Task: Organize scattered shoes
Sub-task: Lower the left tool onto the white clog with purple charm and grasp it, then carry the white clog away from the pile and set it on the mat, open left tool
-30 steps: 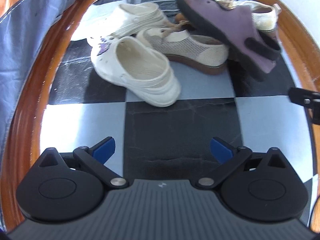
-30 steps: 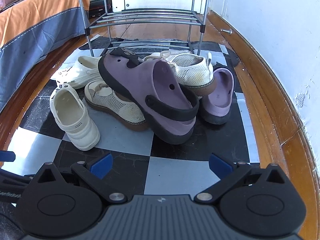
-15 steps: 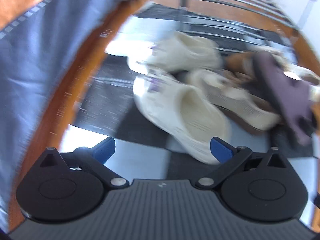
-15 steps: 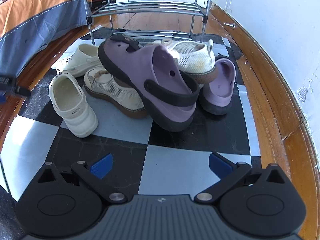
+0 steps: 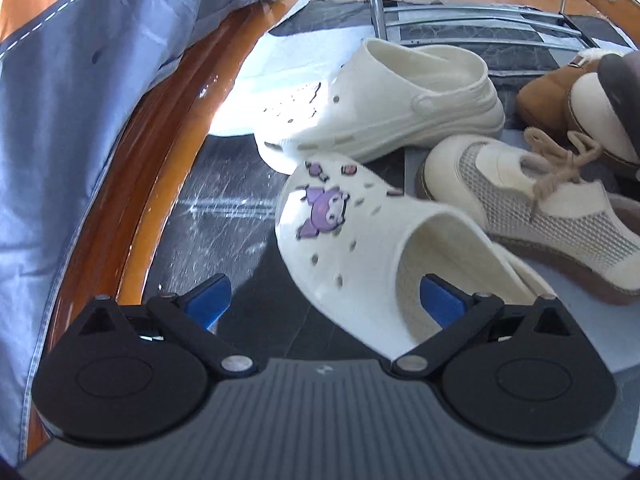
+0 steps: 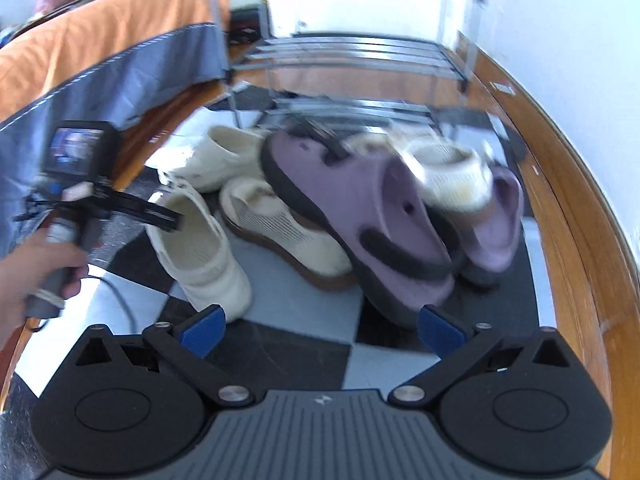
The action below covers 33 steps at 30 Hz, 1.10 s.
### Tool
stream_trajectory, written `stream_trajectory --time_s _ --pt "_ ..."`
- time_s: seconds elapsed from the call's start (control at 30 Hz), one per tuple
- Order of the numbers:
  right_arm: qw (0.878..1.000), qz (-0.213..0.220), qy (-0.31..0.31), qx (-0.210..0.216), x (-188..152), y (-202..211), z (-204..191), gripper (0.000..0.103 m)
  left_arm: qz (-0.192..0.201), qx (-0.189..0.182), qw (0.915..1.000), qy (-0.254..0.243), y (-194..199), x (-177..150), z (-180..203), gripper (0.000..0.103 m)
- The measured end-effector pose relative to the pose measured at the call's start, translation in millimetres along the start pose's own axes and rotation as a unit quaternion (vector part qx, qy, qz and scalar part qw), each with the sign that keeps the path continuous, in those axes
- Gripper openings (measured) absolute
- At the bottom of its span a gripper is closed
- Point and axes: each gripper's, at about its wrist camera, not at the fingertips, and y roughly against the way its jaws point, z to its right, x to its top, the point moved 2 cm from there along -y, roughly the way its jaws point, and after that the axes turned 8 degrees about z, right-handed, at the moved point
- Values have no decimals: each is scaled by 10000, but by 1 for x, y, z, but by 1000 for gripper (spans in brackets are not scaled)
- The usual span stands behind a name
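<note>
A pile of shoes lies on the checkered floor mat. A cream clog with a purple charm (image 5: 360, 236) sits right in front of my open left gripper (image 5: 324, 300), its right finger inside the shoe's opening. The same clog shows in the right wrist view (image 6: 200, 248), with the left gripper (image 6: 160, 216) at its toe end. A second cream clog (image 5: 384, 104) lies behind it. A beige mesh shoe (image 5: 540, 216) lies to the right. A purple clog (image 6: 368, 216) rests on the pile, a second purple clog (image 6: 496, 216) beside it. My right gripper (image 6: 320, 328) is open and empty, short of the pile.
A metal shoe rack (image 6: 352, 56) stands behind the pile. A bed with grey and orange cover (image 5: 80, 100) runs along the left. A white wall (image 6: 560, 40) and wooden skirting (image 6: 580, 220) run along the right. A brown boot (image 5: 552, 96) lies in the pile.
My left gripper has swung left and moved forward up to the charm clog, its right finger now inside the opening. My right gripper has risen slightly and is blurred with motion.
</note>
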Motion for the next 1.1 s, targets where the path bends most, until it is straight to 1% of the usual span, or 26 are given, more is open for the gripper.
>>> stream_trajectory --time_s 0.03,0.07,0.1,0.13,0.17,0.23,0.3,0.4,0.43,0.5,0.6,0.63,0.7,0.83,0.93,1.0,1.1 --pt "9999 61 133 66 4 0 -7 103 -96 28 9999 -7 -5 0 1 56" --pt "9998 62 173 93 4 -1 -9 103 -207 -1 9998 34 -9 -1 2 46" --pt "9998 42 179 106 3 -1 -9 103 -301 -128 9994 145 -13 -2 4 36" --pt "9998 22 185 120 2 -2 -10 103 -279 -179 9993 168 -15 -3 5 33" --pt "9997 1 191 133 1 -3 -10 103 -219 -152 9996 118 -15 -4 8 31" --pt "9997 -39 203 161 0 -4 -11 103 -64 -7 9999 -77 -12 -7 15 24" --pt "9996 -79 215 188 -2 -6 -12 103 34 -28 10000 -7 -9 -10 11 21" --pt "9994 -139 233 228 -5 -8 -13 103 -10 13 10000 32 -6 -14 1 11" --pt "9993 -159 238 242 -6 -9 -13 103 -34 23 10000 62 -5 -15 -3 10" --pt "9991 -199 250 269 -8 -10 -14 103 -3 -90 9998 173 2 -20 -15 9" --pt "9988 -259 268 310 -11 -13 -15 103 39 -201 9993 324 15 -32 -32 10" --pt "9987 -279 274 323 -12 -13 -16 103 39 -196 9991 363 20 -38 -39 10" --pt "9985 -319 286 350 -13 -15 -16 103 65 -68 9993 352 29 -53 -53 10" --pt "9979 -399 310 405 -17 -18 -18 103 -83 -38 9981 605 43 -83 -83 10" --pt "9974 -459 328 445 -20 -20 -19 103 -153 -30 9968 782 65 -112 -109 11" --pt "9956 -513 506 595 -22 -12 -42 103 -143 -28 9954 942 86 -129 -123 12" --pt "9922 -552 788 788 -22 -8 -60 103 -70 21 9940 1094 122 -153 -136 12"
